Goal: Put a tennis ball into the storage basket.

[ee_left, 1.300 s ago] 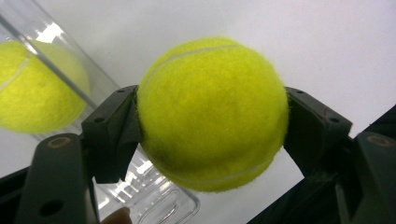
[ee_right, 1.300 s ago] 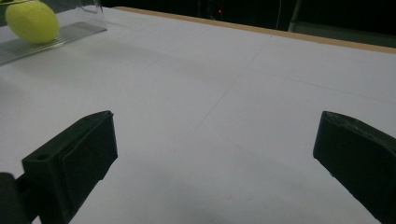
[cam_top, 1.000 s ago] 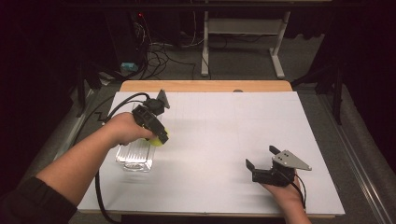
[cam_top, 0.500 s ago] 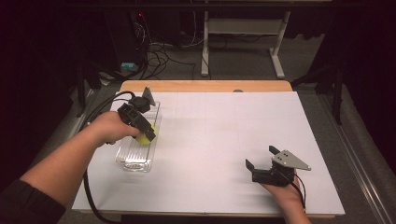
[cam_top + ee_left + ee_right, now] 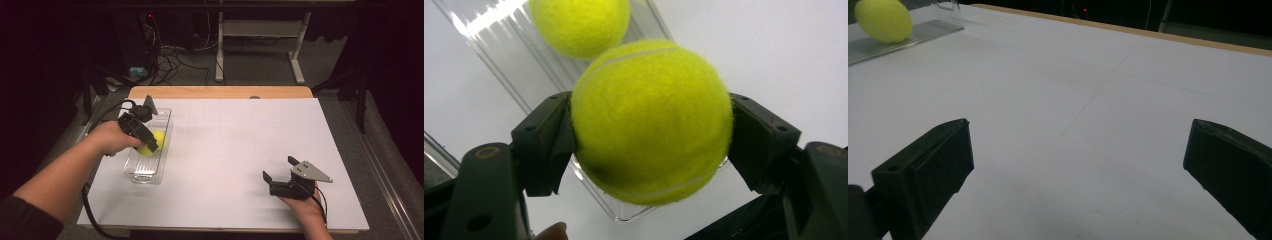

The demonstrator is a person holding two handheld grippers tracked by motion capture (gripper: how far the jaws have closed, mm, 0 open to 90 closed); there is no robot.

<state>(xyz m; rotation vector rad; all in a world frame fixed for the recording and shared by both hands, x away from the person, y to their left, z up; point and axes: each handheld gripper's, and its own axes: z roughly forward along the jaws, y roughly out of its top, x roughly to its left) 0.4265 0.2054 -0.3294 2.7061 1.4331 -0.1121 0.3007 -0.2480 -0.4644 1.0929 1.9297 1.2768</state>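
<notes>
- In the high view the left gripper [image 5: 150, 145] and the hand on it cover much of the fuzzy yellow-green tennis ball [image 5: 151, 141]; the clear, long plastic tray [image 5: 150, 172] under it is hard to trace.
- In the left gripper view a second ball-like yellow shape [image 5: 579, 22] is cut off at the top edge.
- Left forearm reaches diagonally over the tray, jaws clamped on the ball above it.
- Right gripper [image 5: 275, 179] rests low on the white table [image 5: 240, 145], jaws wide apart.

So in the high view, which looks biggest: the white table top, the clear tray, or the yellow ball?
1. White table top, by far the biggest.
2. Clear tray, long and narrow.
3. Yellow ball, smallest, held in the left claw over the tray.
</notes>
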